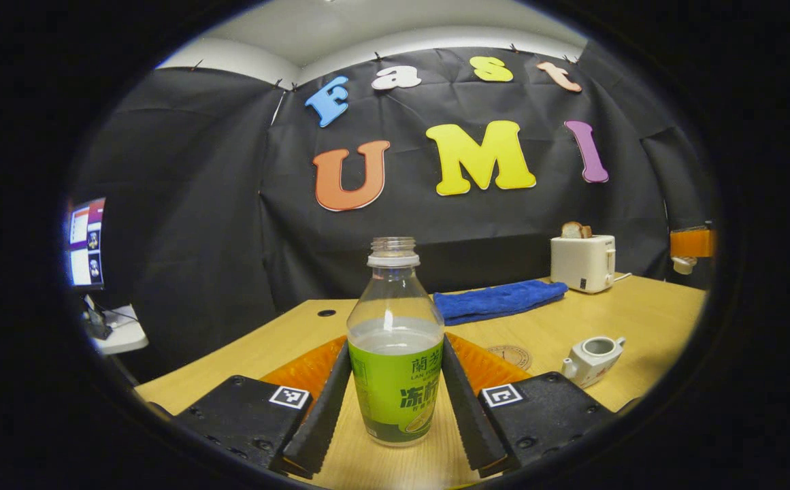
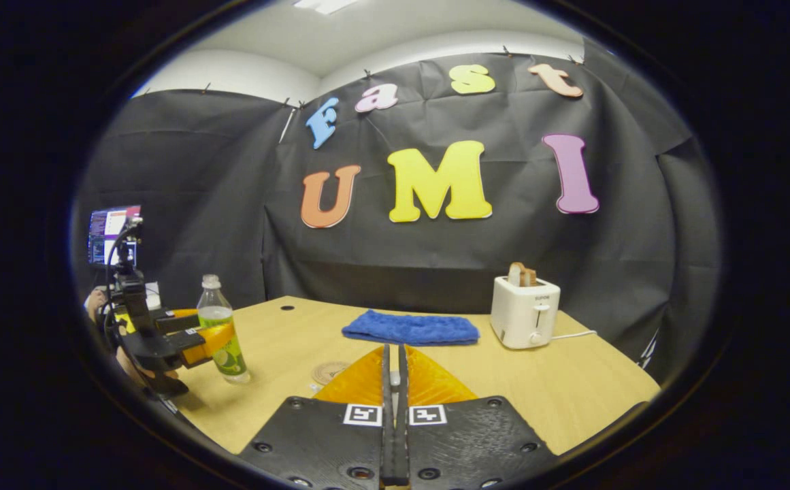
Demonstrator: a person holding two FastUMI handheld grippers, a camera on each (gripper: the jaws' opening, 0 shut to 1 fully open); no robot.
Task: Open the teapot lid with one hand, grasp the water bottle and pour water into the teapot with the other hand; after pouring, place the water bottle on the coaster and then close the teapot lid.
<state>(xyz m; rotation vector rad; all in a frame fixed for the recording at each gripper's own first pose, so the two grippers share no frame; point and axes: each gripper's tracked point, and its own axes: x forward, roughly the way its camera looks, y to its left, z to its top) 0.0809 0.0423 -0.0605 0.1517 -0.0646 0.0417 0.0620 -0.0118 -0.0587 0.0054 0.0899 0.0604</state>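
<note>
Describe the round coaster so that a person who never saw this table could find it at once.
Start at the white toaster at the back of the wooden table, then go to the folded blue towel beside it. In front of the towel lies the flat, round, tan coaster, printed with a circular emblem. Unlike its neighbours, it hardly rises above the tabletop.
</note>
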